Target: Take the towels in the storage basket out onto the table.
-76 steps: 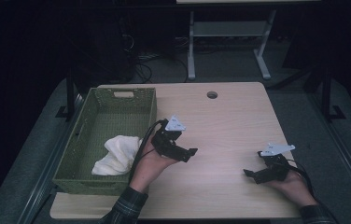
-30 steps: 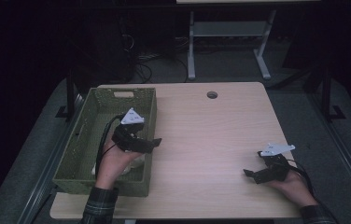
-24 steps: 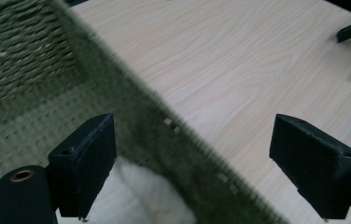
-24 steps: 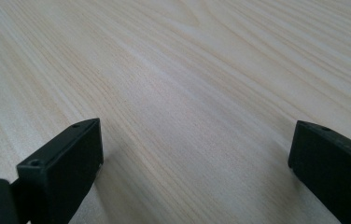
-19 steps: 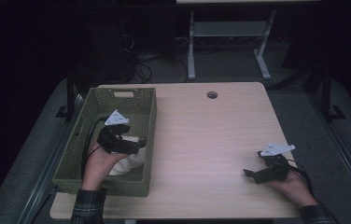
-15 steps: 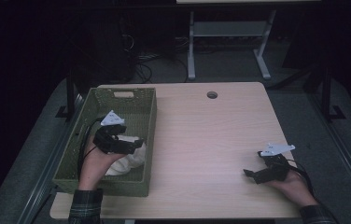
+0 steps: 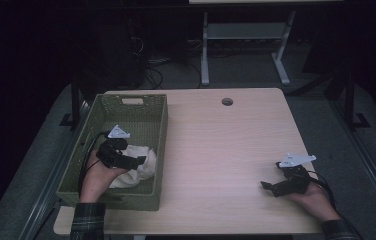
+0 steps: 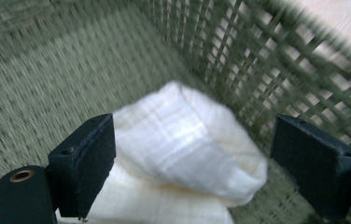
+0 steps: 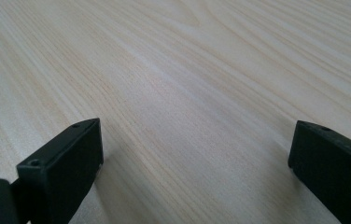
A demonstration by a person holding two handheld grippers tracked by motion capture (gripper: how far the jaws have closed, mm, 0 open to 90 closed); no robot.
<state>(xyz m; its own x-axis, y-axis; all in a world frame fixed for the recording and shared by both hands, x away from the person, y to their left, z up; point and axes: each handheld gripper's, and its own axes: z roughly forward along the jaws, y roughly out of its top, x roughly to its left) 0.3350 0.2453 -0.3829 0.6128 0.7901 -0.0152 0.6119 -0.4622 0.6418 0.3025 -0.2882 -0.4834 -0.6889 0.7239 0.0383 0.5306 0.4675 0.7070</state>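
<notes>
White cloth (image 8: pixel 183 154) between spread left gripper (image 8: pixel 192 158) jaws.

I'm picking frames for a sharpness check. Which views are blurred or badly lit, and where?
High view: dim, the surroundings almost black, yet the table and green basket read clearly. Left gripper view: the basket weave smears with motion blur, and the white cloth is soft and a little washed out between the left claw's jaws. Right gripper view: the wood grain is crisp nearby and softens farther off.
</notes>
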